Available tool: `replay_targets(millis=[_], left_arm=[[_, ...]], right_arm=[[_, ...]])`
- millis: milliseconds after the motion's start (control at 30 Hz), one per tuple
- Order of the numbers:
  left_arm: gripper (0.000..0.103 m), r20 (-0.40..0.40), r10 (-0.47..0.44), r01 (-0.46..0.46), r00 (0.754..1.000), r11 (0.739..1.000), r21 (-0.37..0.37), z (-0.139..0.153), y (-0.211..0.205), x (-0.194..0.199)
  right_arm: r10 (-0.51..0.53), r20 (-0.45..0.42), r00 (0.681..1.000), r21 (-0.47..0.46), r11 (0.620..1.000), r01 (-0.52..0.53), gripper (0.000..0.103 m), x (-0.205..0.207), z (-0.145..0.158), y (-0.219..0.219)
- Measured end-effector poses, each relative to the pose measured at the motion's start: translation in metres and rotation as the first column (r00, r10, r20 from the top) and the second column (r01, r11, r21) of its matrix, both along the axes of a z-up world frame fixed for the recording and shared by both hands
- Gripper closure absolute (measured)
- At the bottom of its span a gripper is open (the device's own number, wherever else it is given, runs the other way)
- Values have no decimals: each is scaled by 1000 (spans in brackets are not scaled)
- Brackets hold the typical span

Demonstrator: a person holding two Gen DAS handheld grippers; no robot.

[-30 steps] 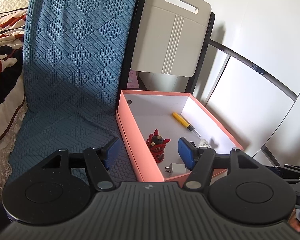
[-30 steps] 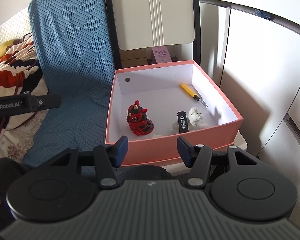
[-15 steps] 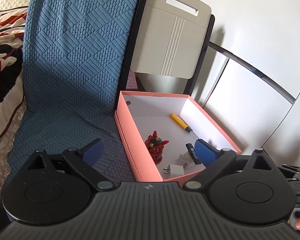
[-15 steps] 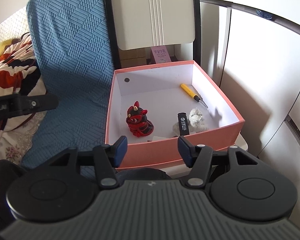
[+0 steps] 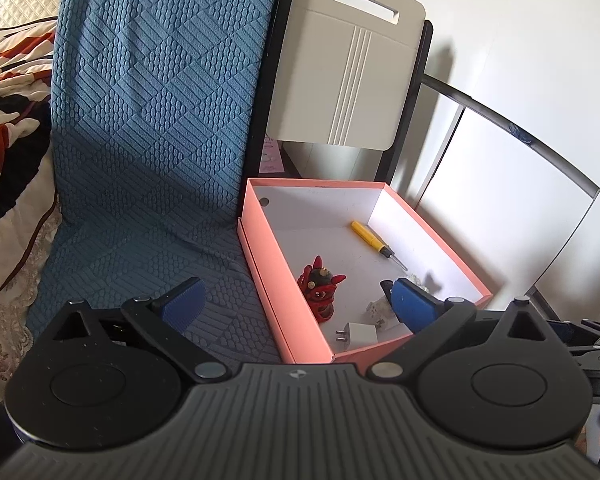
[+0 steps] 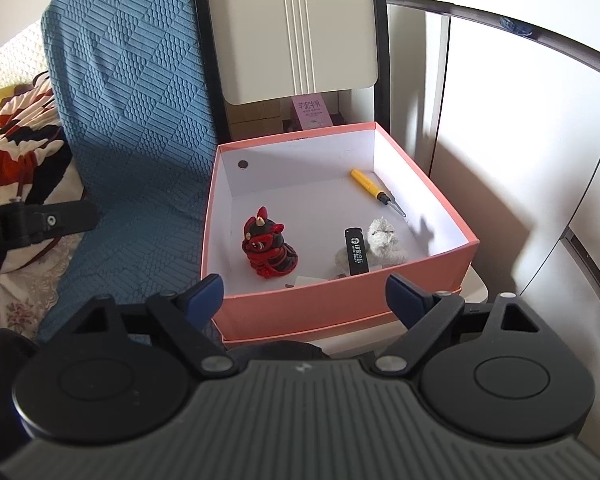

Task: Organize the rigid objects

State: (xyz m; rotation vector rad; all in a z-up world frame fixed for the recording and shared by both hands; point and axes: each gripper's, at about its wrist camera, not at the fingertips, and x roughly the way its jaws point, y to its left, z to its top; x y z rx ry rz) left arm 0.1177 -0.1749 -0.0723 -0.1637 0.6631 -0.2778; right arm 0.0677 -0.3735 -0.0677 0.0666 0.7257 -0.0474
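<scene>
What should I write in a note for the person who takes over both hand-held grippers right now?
Left hand-held gripper: open wide, nothing between the fingers.
Right hand-held gripper: jaws opening, nothing between them, short of the near wall of the pink box.
In the box: red figurine, yellow screwdriver, black lighter lying against a small white-grey figure, white plug adapter at the near wall.
Done: these five things lie in the box.
Left: no other loose thing shows outside the box in either view; look around before you stop.
</scene>
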Motion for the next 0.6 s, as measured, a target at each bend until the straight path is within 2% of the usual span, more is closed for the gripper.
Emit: replay_targets(millis=[600], left_arm=[[2, 26, 34, -34, 999, 999, 0, 4, 8, -3]], right_arm=[[1, 0, 1000, -2, 1000, -1, 13, 2, -3, -3]])
